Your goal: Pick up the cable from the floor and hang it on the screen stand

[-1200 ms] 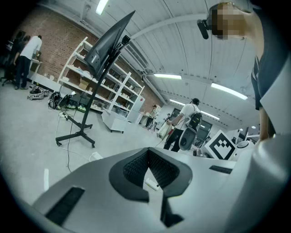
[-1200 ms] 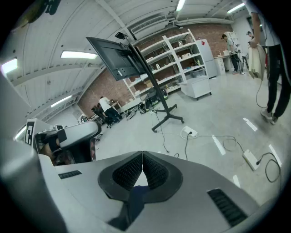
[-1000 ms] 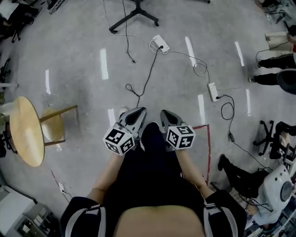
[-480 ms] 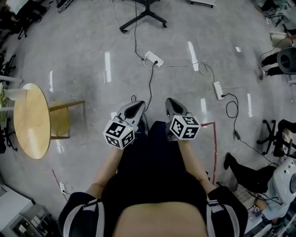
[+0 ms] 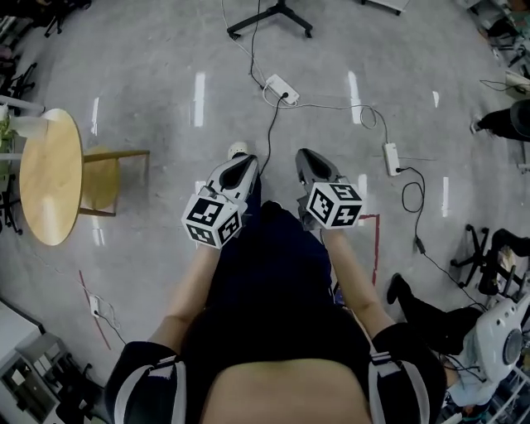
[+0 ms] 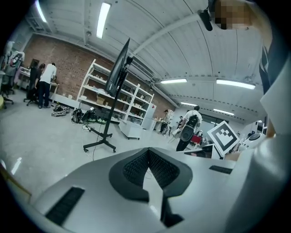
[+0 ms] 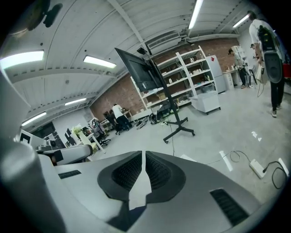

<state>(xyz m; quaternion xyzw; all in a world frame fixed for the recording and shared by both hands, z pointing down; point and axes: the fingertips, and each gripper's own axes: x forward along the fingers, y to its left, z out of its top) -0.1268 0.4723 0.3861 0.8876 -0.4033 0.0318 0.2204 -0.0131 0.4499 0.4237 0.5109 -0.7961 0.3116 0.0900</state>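
A polished grey concrete floor (image 5: 141,66) bears a white power strip (image 5: 281,86) with a thin black cable (image 5: 272,124) trailing from it. A second white power strip (image 5: 392,157) lies well apart. A black splayed-leg stand base (image 5: 252,21) and a round light-wood desk (image 5: 50,178) stand there too, near a red tape line (image 5: 375,240).

Seen from above: left gripper (image 5: 241,166) and right gripper (image 5: 307,161) side by side over the grey floor (image 5: 149,50), jaws apparently together. A black cable (image 5: 271,132) runs from a white power strip (image 5: 282,88) toward them. The stand base (image 5: 269,16) is at the floor's top edge, a round wooden table (image 5: 50,178) at its left.
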